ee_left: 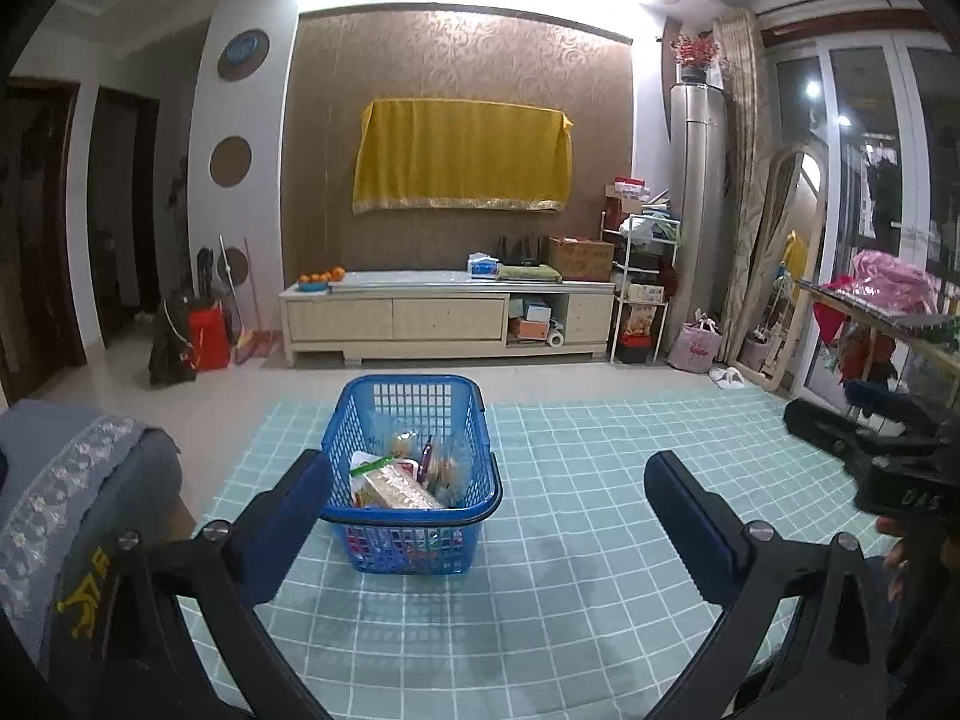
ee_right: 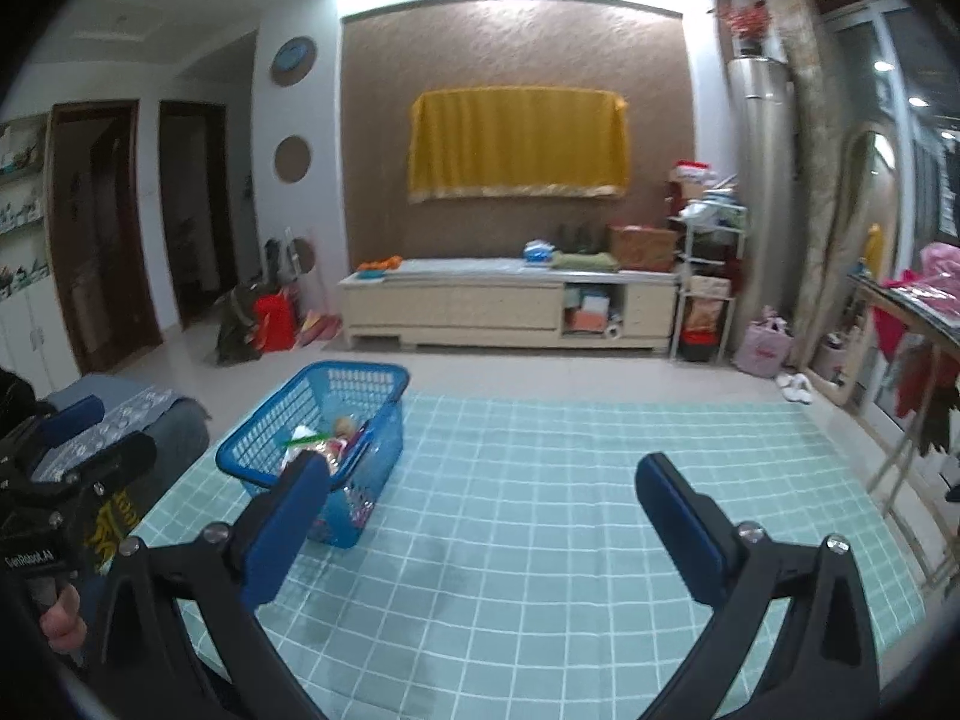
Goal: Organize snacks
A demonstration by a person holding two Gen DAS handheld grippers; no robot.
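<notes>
A blue plastic basket (ee_left: 414,420) stands on the teal checked tablecloth (ee_left: 570,540), holding several snack packs (ee_left: 399,480). My left gripper (ee_left: 489,480) is open and empty, raised above the table just behind the basket. In the right wrist view the basket (ee_right: 324,414) sits to the left, its snacks (ee_right: 327,447) partly hidden by my left finger. My right gripper (ee_right: 483,486) is open and empty over bare cloth to the right of the basket. The right gripper's body (ee_left: 870,450) shows at the left wrist view's right edge.
A grey cushioned seat with a lace cover (ee_left: 72,480) stands at the table's left edge. A TV cabinet (ee_left: 444,315) stands against the far wall across the floor. A rack with clothes (ee_left: 888,312) is at the right.
</notes>
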